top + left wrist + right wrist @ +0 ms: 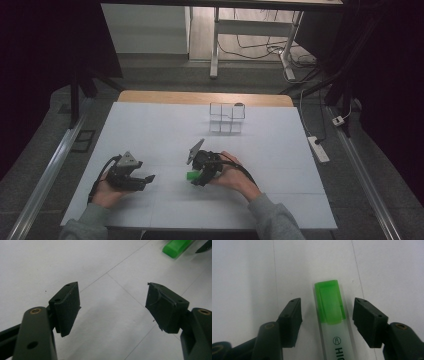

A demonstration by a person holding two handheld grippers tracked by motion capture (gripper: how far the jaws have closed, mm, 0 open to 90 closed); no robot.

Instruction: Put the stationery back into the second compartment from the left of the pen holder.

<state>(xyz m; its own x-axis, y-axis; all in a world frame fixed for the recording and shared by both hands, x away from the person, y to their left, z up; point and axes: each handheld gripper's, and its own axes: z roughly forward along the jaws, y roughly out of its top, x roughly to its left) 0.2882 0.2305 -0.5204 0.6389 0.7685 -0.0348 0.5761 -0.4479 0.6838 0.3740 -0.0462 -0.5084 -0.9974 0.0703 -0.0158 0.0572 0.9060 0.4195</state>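
Note:
A green highlighter (332,322) with a translucent green cap and a pale barrel lies flat on the white table. My right gripper (326,315) is open, its jaws standing on either side of the cap with a gap on each side. From above, the right gripper (199,176) hovers over the highlighter (192,175) near the table's middle front. My left gripper (112,306) is open over bare table with nothing between its jaws; the highlighter's cap (176,247) shows far off at the top right. In the high view the left gripper (146,181) rests at the front left.
A clear multi-compartment rack (226,118) stands at the back centre of the white table (165,125). A power strip (318,148) lies on the floor to the right. Table legs and cables are beyond the far edge.

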